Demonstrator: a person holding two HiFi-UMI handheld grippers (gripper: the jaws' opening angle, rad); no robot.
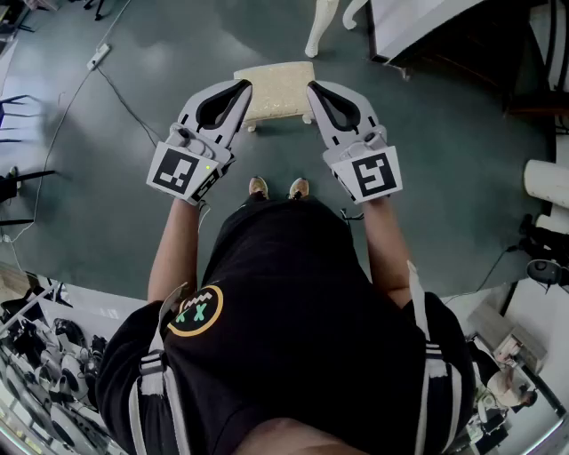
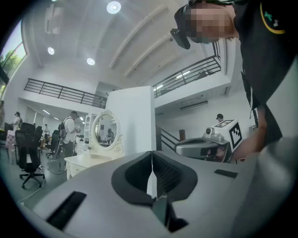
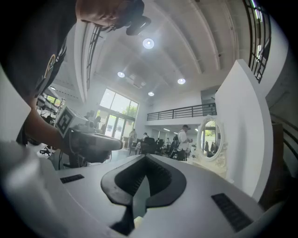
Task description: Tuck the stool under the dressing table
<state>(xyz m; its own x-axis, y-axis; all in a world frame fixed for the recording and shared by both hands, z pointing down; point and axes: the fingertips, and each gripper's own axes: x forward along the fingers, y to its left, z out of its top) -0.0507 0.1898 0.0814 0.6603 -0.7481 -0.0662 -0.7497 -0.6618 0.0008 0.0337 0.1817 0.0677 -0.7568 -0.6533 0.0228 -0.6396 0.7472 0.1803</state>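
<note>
Both grippers are closed with nothing in them: the left gripper point(image 2: 152, 160) has its jaws pressed together along one seam in its own view, and so does the right gripper point(image 3: 145, 163). In head view I see the left gripper point(image 1: 243, 86) and right gripper point(image 1: 313, 87) held side by side in front of the person, tips angled toward each other, marker cubes facing up. The stool point(image 1: 276, 91), with a cream cushioned top and pale legs, stands on the dark green floor point(image 1: 427, 151) just ahead of the person's shoes point(image 1: 258, 187). It shows between the two tips and its ends are overlapped by them in that view. The dressing table point(image 2: 86, 161) is white with an oval mirror point(image 2: 104, 132) and stands against a white partition. The right gripper view has the same mirror point(image 3: 210, 138). The white curved legs point(image 1: 320, 27) at the top of head view are probably that table's, apart from the stool. A power strip point(image 1: 98, 58) lies on the floor, upper left.
</note>
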